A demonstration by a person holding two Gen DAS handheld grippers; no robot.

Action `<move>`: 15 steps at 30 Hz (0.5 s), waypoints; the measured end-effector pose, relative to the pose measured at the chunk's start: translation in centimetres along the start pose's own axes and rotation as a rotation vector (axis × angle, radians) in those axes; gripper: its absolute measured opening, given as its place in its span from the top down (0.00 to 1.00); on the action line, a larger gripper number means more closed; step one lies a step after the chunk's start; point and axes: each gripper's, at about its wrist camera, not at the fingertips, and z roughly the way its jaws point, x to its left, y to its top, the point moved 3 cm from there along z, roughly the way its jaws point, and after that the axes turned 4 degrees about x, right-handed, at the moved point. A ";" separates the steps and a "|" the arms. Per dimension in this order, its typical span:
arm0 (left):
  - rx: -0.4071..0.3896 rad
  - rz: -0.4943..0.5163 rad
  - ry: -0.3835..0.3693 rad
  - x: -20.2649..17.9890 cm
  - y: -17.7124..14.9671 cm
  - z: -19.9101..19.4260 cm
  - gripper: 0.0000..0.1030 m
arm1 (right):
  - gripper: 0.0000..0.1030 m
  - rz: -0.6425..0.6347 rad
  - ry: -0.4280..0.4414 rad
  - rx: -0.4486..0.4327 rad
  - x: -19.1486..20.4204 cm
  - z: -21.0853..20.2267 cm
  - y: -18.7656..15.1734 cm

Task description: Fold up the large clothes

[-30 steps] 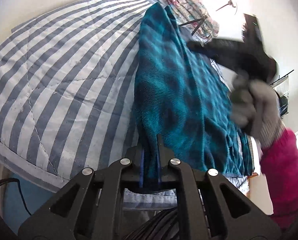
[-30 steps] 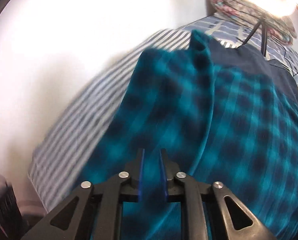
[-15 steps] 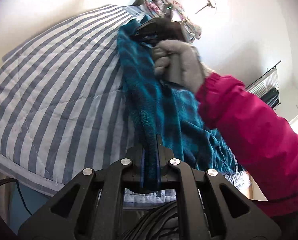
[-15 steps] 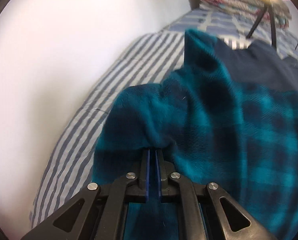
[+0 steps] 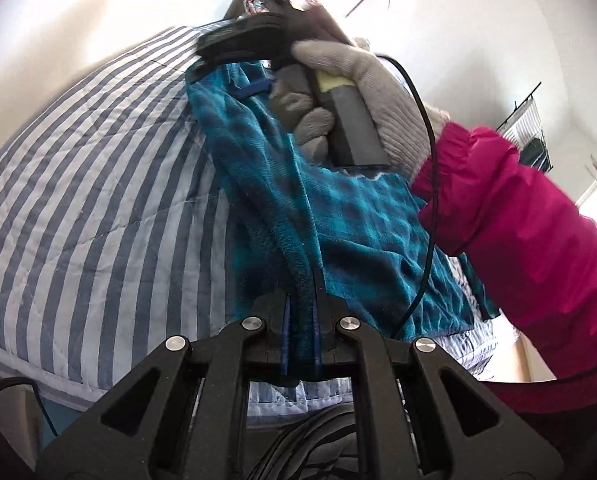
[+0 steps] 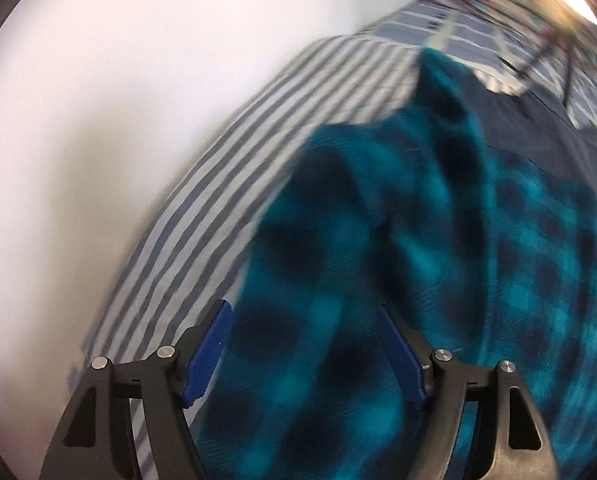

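Left wrist view: the left hand-held gripper [image 5: 301, 316] clamps the teal fleece garment [image 5: 362, 232], whose fold runs lengthwise away toward the right hand-held gripper [image 6: 304, 354], released and seemingly just above the cloth's far end.

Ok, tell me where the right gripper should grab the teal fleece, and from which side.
Take the far corner of the fleece, where its edge peaks on the striped bedspread. Come from the bedspread side, jaws straddling the edge. The right gripper is open above the flat middle, which offers no fold to pinch; the left gripper already clamps the near edge.

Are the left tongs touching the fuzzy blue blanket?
Touching. The left wrist view shows the left tongs shut on a fold of the fuzzy blue blanket.
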 end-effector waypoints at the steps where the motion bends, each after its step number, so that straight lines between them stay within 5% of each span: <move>1: 0.003 0.008 0.004 -0.1 0.0 0.2 0.95 | 0.27 -0.029 -0.029 0.012 0.6 0.3 -0.2; 3: 0.009 0.036 0.023 -0.6 0.0 0.3 0.95 | 0.29 -0.096 -0.132 0.051 2.4 1.8 -0.7; 8: 0.022 0.085 0.062 -2.0 -0.1 0.3 0.95 | 0.56 -0.199 -0.314 0.104 4.0 4.3 -1.7; 9: 0.024 0.093 0.068 -2.2 0.0 0.4 0.95 | 0.60 -0.206 -0.322 0.096 4.0 4.2 -1.8; 11: 0.027 0.119 0.082 -3.0 0.1 0.7 0.95 | 0.89 -0.202 -0.350 0.080 3.4 3.8 -1.9; 15: 0.030 0.180 0.099 -4.5 0.0 0.7 0.95 | 0.94 -0.115 -0.246 0.041 0.5 1.8 -1.8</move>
